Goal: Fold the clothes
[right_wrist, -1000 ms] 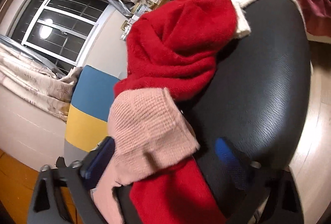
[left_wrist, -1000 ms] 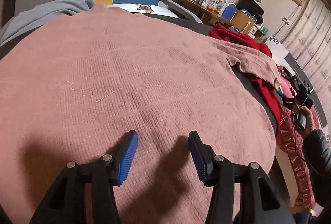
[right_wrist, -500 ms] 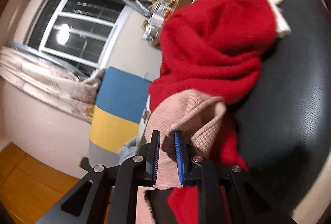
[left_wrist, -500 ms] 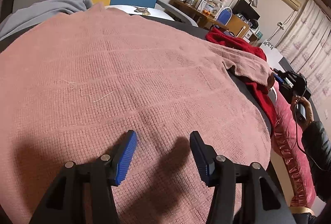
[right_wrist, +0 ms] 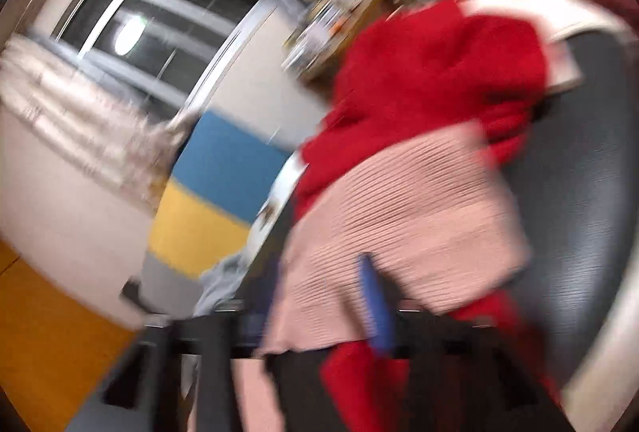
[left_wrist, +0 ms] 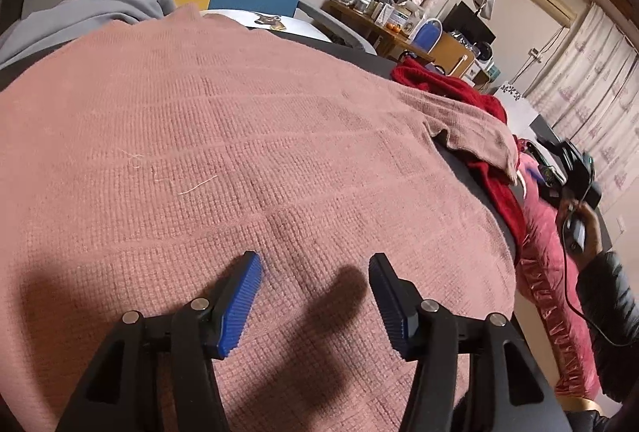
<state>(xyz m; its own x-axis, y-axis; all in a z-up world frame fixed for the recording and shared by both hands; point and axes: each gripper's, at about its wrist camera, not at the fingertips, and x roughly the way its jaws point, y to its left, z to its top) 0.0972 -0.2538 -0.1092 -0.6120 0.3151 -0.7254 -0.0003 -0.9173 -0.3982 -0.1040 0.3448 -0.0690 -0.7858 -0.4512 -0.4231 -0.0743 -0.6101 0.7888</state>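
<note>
Jaws of the left gripper point(left_wrist: 315, 296) stand wide, opening, empty above the pink knitted garment point(left_wrist: 223, 152) spread over the dark table point(left_wrist: 471, 168), unmoved since before. Right gripper point(right_wrist: 319, 296): jaws reopening after pinching the garment's corner, fabric between them; blur hides contact. Only this view shows the window point(right_wrist: 159, 32). Red sweater point(right_wrist: 431, 80) lies beyond.

The right claw point(right_wrist: 319, 296) is smeared by motion blur, its left finger lost behind the pink knit point(right_wrist: 399, 232); the red sweater point(right_wrist: 431, 80) beneath is half covered, the shelf clutter unreadable
</note>
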